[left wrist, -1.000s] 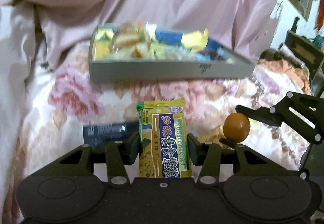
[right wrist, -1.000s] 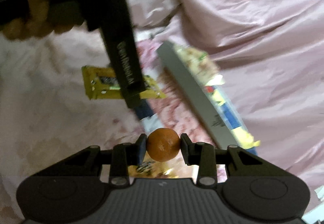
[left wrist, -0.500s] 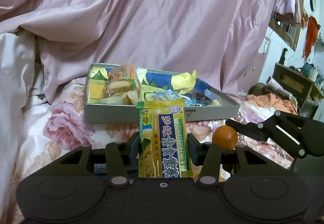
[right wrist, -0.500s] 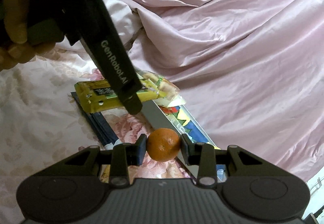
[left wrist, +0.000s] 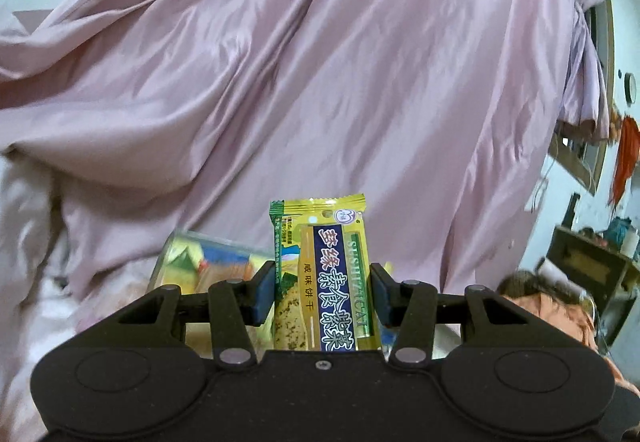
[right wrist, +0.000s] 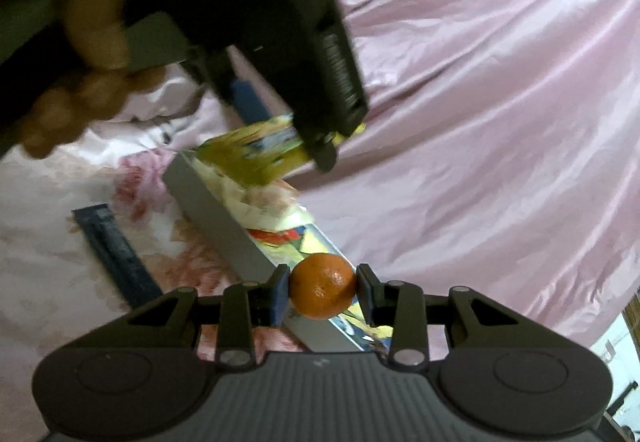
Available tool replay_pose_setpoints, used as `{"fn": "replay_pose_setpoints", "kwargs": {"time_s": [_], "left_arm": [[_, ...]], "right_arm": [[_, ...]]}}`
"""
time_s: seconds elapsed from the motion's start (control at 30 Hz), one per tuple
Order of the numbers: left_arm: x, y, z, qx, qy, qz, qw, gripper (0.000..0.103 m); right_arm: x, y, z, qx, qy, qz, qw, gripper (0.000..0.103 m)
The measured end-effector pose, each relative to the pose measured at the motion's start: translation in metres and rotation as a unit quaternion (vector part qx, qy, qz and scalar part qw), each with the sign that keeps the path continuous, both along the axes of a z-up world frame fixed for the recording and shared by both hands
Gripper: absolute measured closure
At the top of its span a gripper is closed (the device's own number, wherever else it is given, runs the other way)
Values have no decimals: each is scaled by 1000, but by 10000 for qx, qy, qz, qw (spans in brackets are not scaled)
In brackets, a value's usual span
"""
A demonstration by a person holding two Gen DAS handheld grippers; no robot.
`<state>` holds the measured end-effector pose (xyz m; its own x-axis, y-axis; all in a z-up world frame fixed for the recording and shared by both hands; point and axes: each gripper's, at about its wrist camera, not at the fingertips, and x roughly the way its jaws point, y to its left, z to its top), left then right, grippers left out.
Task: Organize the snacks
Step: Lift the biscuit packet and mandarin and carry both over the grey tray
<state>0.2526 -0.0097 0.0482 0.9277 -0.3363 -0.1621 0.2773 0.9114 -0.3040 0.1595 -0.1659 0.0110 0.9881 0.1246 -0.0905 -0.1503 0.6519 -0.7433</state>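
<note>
From my left wrist camera I see the left gripper [left wrist: 323,292] clenched on a yellow-and-green foil biscuit packet with a dark blue label [left wrist: 325,278]; its fingers [left wrist: 264,292] press the packet's two long edges and the packet stands upright between them, lifted clear of the bed. Behind and below it, partly hidden by the gripper body, is the shallow grey cardboard box of mixed snack wrappers [left wrist: 176,262], blurred here, so I can only say it looks filled with yellow and blue packets. A large sheet of pink satin fabric [left wrist: 320,82] fills the background.

From my right wrist camera the right gripper [right wrist: 322,292] grips a small round orange tangerine [right wrist: 322,291], one finger on each side of the fruit, held above the near end of the grey box [right wrist: 224,218]. The box lies on the floral pink bedsheet [right wrist: 48,234] with a flat dark blue packet [right wrist: 116,254] just beside its long wall. Higher in this view a hand [right wrist: 80,54] carries the left gripper [right wrist: 320,150], with the yellow packet [right wrist: 256,150] over the far end of the box, motion-blurred.
</note>
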Motion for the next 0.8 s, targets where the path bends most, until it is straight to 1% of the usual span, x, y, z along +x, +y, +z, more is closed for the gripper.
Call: {"fn": "replay_pose_setpoints", "kwargs": {"time_s": [0.13,0.27,0.37,0.43,0.53,0.57,0.7,0.8], "left_arm": [[21,-10,-2,-73,-74,14,9999,53],[42,-21,-10,-182,-73,31,9998,53],[50,-30,-18,-15,-219,51,9997,53],[54,-34,-24,62,-258,49,9996,53],[61,-37,-31,104,-226,20,9997,53],[63,-38,-33,129,-209,3,9997,53],[67,-43,-37,301,-158,-63,9994,53],[69,-47,-40,438,-97,-70,9990,53]], "right_arm": [[11,-9,0,114,-73,-217,9997,63],[32,-16,3,299,-182,-458,9983,63],[49,-24,4,527,-178,-711,9959,63],[57,-29,4,703,-127,-841,9939,63],[68,-35,5,830,-69,-970,9918,63],[72,-36,4,921,188,-953,9910,63],[82,-37,4,1171,409,-1007,9872,63],[87,-38,2,1189,468,-1008,9867,63]]}}
